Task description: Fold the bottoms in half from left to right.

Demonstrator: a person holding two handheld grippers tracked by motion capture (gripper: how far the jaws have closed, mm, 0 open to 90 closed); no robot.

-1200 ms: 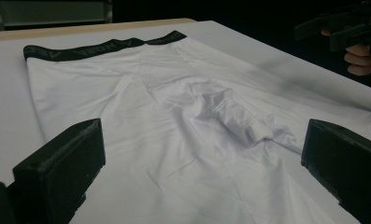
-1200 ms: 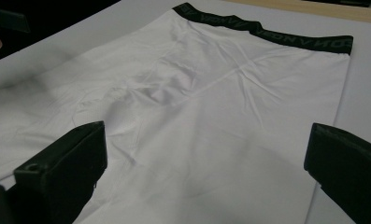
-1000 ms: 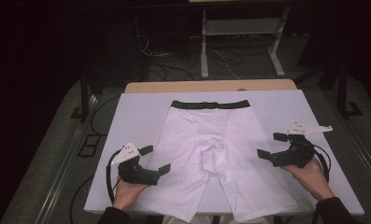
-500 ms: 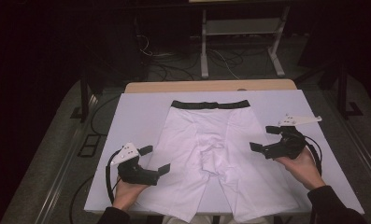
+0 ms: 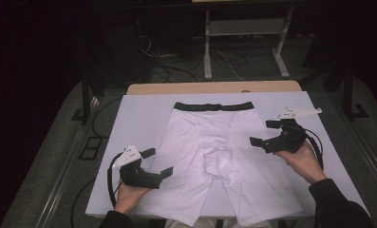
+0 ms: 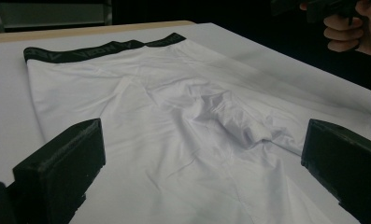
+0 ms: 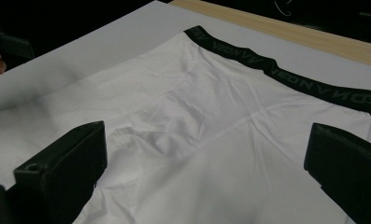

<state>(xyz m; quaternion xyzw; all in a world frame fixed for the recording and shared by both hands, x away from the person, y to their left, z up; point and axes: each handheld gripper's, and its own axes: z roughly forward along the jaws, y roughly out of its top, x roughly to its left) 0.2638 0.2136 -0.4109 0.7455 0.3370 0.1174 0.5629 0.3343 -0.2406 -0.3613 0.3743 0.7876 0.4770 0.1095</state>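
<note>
The white shorts (image 5: 213, 161) lay flat on the white board (image 5: 143, 114) and served as the landmark for everything else. Nearest the person, the two leg openings of the shorts reached the board's near edge, the left leg hanging slightly over it.

Just beside the outer edge of the left leg, the left gripper (image 5: 158, 162) was held low in the person's left hand (image 5: 129, 194), its jaws spread wide and holding nothing, their tips at the hem of that leg. In the left gripper view the two black jaws stood far apart at either side of the shorts' rumpled crotch (image 6: 230, 121), with cloth lying flat between them.

A little farther up, over the outer edge of the right leg, the right gripper (image 5: 265, 133) was carried in the person's right hand (image 5: 304, 159), raised off the cloth. Its jaws were also wide apart and empty. The right gripper view looked between them across the upper part of the shorts toward the black waistband (image 7: 286, 74).

Farthest from the person, that waistband (image 5: 213, 106) lay straight across the top of the shorts. Beyond it a strip of the wooden tabletop (image 5: 210, 88) showed past the board's far edge.
</note>
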